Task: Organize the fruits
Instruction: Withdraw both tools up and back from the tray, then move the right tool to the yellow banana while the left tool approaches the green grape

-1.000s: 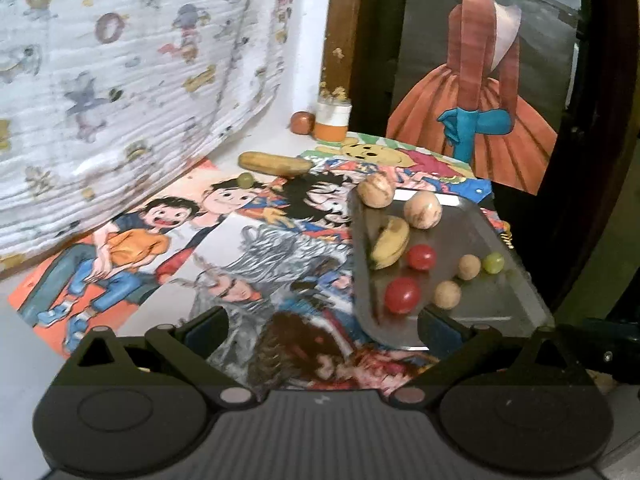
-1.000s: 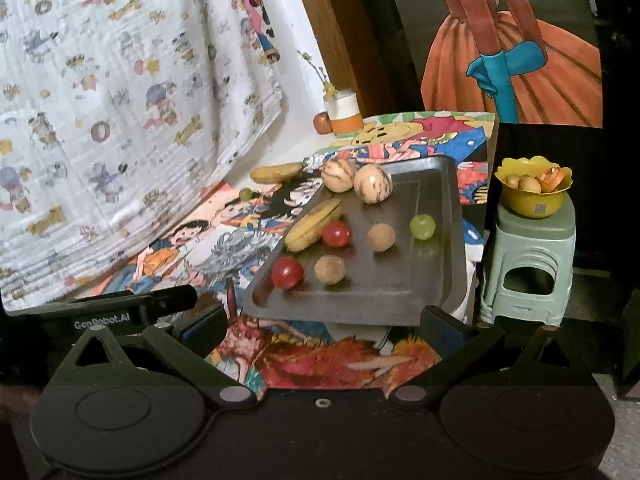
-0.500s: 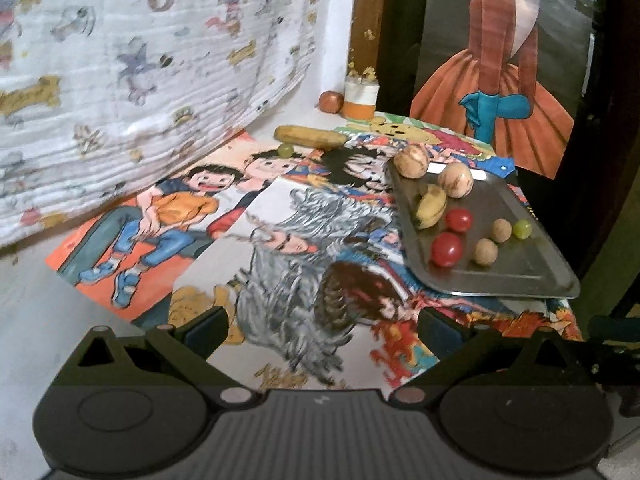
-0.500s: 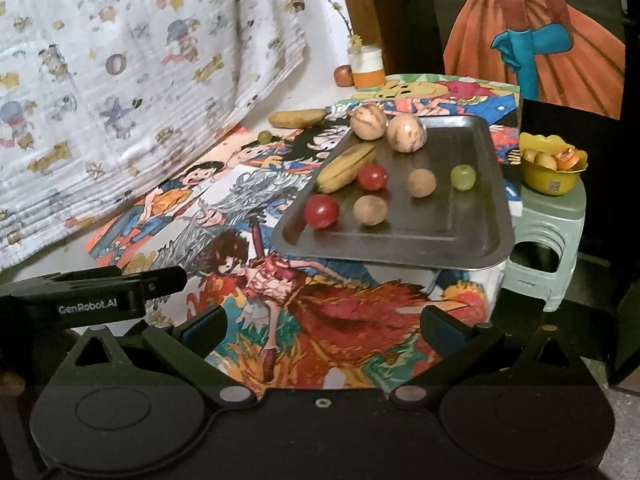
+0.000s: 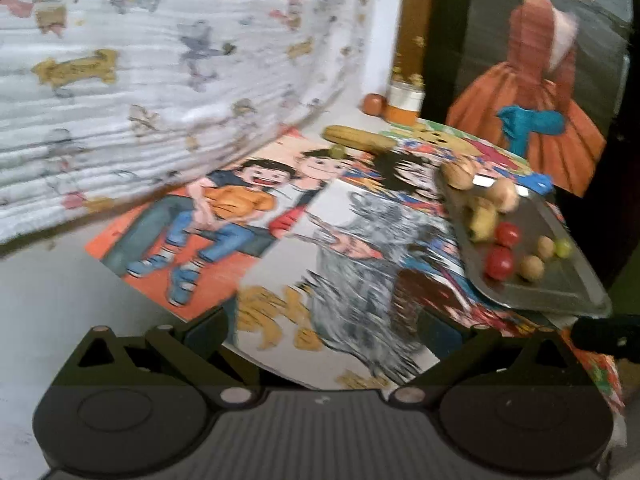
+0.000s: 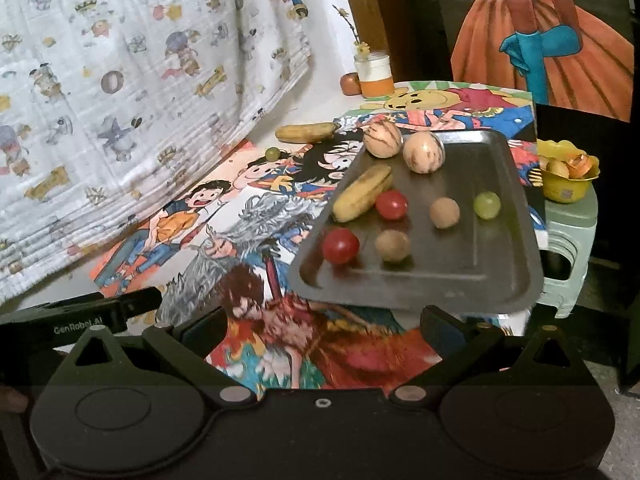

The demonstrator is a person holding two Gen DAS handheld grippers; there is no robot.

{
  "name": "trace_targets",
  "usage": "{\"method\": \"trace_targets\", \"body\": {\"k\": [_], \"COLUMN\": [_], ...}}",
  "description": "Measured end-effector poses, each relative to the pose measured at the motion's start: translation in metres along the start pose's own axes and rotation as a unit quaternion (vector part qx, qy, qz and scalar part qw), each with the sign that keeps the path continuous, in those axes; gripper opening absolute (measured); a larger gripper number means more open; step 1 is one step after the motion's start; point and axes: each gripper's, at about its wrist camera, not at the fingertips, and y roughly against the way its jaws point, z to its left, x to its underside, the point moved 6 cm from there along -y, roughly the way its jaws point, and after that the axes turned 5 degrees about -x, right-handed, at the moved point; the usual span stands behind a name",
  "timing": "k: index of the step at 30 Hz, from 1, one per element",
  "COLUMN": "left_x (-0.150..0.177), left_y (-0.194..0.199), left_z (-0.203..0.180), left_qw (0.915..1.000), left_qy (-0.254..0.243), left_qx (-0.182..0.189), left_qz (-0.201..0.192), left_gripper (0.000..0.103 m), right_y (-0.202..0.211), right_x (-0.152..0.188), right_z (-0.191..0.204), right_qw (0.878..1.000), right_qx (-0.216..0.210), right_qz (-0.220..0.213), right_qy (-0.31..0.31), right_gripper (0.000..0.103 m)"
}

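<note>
A grey metal tray (image 6: 492, 276) sits at the table's right side and holds a banana (image 6: 362, 194), two red tomatoes (image 6: 340, 246), two striped round fruits (image 6: 423, 152), two brown round fruits (image 6: 444, 212) and a green grape (image 6: 487, 205). Another banana (image 6: 306, 132) and a green grape (image 6: 272, 153) lie on the table left of the tray. The tray also shows in the left wrist view (image 5: 560, 280). My left gripper (image 5: 320, 330) and right gripper (image 6: 322, 322) are open, empty and held back from the table's near edge.
A cartoon-print cover (image 6: 248, 216) lies over the table. A printed cloth (image 6: 120, 80) hangs at the left. A small jar (image 6: 374, 74) and a brown fruit (image 6: 351, 84) stand at the back. A yellow bowl (image 6: 566, 178) sits on a green stool (image 6: 568, 248) at the right.
Both grippers pulled back from the tray during the last second. The left view has since swung left and blurred; the right gripper has moved a little closer again. Both stay open.
</note>
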Motion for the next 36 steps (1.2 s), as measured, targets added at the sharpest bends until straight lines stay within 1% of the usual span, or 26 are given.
{"method": "trace_targets", "body": {"k": [4, 8, 11, 16, 21, 28, 31, 36], "left_x": [-0.014, -0.025, -0.032, -0.044, -0.05, -0.055, -0.061, -0.077], "left_y": [-0.005, -0.01, -0.014, -0.021, -0.029, -0.041, -0.045, -0.055], "left_z": [0.01, 0.014, 0.017, 0.023, 0.028, 0.035, 0.038, 0.045], "left_qw": [0.9998, 0.9995, 0.9992, 0.9983, 0.9982, 0.9979, 0.9974, 0.9956], "left_qy": [0.012, -0.001, -0.006, -0.012, -0.01, -0.011, -0.016, -0.013], "left_qx": [-0.013, -0.028, -0.034, -0.052, -0.056, -0.063, -0.068, -0.091], "left_qz": [-0.01, -0.017, -0.019, -0.023, -0.02, -0.011, -0.015, -0.02], "left_gripper": [0.103, 0.103, 0.103, 0.103, 0.103, 0.103, 0.103, 0.103], "right_y": [-0.008, -0.018, -0.026, -0.031, -0.039, -0.059, -0.075, -0.104], "right_x": [-0.019, -0.04, -0.063, -0.107, -0.136, -0.165, -0.175, -0.183], "right_z": [0.009, 0.013, 0.013, 0.017, 0.026, 0.043, 0.041, 0.03], "right_qw": [1.0, 0.999, 0.998, 0.996, 0.994, 0.989, 0.989, 0.988], "right_qx": [-0.013, -0.021, -0.019, -0.017, -0.028, -0.029, -0.024, -0.016], "right_qz": [0.002, 0.012, 0.026, 0.026, 0.022, 0.016, 0.035, 0.065], "right_qy": [0.014, 0.037, 0.054, 0.081, 0.101, 0.145, 0.143, 0.141], "right_gripper": [0.102, 0.102, 0.102, 0.102, 0.102, 0.102, 0.102, 0.102]}}
